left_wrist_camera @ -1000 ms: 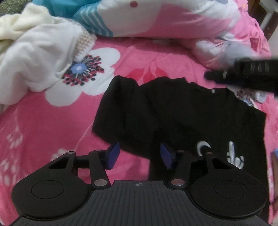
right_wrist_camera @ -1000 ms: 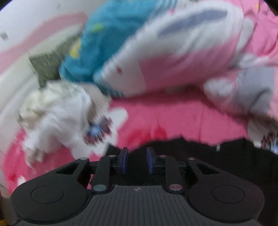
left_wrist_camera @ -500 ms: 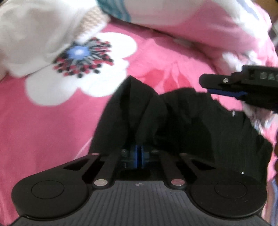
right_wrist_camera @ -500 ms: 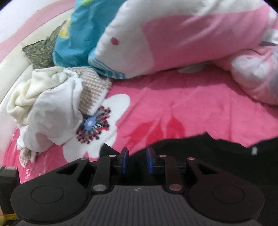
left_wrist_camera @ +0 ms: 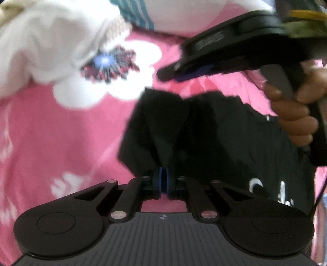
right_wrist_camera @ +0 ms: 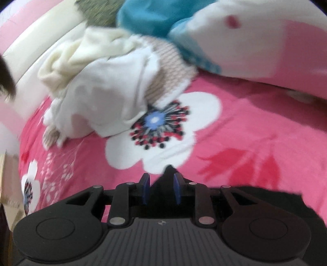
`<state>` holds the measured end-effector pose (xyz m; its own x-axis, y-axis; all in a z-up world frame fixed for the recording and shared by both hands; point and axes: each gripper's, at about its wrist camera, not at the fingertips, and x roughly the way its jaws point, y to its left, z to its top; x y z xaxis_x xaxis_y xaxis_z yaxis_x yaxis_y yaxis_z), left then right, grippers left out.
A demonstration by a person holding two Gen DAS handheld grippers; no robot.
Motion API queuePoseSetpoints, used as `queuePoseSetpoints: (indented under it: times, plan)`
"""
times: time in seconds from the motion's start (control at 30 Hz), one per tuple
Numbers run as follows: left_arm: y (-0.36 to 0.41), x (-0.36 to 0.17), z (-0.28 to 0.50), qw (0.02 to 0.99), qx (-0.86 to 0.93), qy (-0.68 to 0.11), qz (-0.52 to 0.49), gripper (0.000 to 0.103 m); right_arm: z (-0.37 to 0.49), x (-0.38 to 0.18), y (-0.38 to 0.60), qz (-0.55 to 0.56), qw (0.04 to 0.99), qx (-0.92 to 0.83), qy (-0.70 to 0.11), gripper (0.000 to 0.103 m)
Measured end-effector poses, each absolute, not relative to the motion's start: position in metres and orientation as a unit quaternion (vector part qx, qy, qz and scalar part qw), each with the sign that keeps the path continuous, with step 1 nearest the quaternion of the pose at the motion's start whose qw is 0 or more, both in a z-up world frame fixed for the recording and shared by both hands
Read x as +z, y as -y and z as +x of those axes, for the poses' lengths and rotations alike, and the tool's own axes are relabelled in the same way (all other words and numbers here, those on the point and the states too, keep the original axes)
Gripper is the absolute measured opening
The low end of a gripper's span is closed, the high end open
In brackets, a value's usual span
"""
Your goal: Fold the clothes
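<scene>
A black T-shirt point(left_wrist_camera: 224, 143) with a white print lies spread on the pink flowered bedsheet point(left_wrist_camera: 61, 143). My left gripper point(left_wrist_camera: 163, 184) is shut on a raised fold of it near the sleeve. My right gripper point(left_wrist_camera: 169, 74), held by a hand point(left_wrist_camera: 294, 114), hovers just above the sleeve's far corner. In the right wrist view my right gripper point(right_wrist_camera: 160, 190) has its jaws a little apart and opening. The tip of the black T-shirt point(right_wrist_camera: 168, 174) shows in the gap, and the pads do not press on it.
A heap of white and cream clothes point(right_wrist_camera: 98, 86) lies at the far left, by a cream headboard point(right_wrist_camera: 30, 47). A pink-and-white pillow point(right_wrist_camera: 265, 41) and teal bedding point(right_wrist_camera: 153, 16) lie along the back. Bare sheet point(right_wrist_camera: 255, 133) stretches right of the flower print.
My left gripper closed on a fold of the black T-shirt and sank a little. My right gripper swept left and down until it hung over the sleeve corner.
</scene>
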<state>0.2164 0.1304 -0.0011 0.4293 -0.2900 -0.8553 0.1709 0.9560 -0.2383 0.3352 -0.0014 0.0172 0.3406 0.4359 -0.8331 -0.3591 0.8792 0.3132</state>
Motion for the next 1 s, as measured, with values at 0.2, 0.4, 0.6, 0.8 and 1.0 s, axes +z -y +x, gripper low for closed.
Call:
queuePoseSetpoints:
  times: [0.2, 0.4, 0.6, 0.8, 1.0]
  plan:
    - [-0.132, -0.005, 0.233, 0.855, -0.16, -0.492, 0.005, 0.016, 0.362, -0.01, -0.029, -0.021, 0.776, 0.256, -0.576, 0.041]
    - [-0.107, -0.03, 0.235, 0.834, -0.219, -0.495, 0.102, 0.02, 0.367, -0.036, -0.026, -0.039, 0.765, 0.22, -0.604, 0.009]
    - [-0.11, -0.032, 0.234, 0.835, -0.229, -0.488, 0.111, 0.02, 0.354, -0.024, 0.035, 0.087, 0.791, 0.168, -0.581, 0.005]
    - [-0.114, -0.025, 0.218, 0.84, -0.229, -0.48, 0.102, 0.0, 0.335, -0.023, 0.07, 0.179, 0.792, 0.144, -0.565, 0.005]
    - [-0.133, -0.005, 0.2, 0.854, -0.191, -0.481, 0.049, 0.0, 0.341, -0.014, 0.051, 0.16, 0.807, 0.177, -0.54, 0.005]
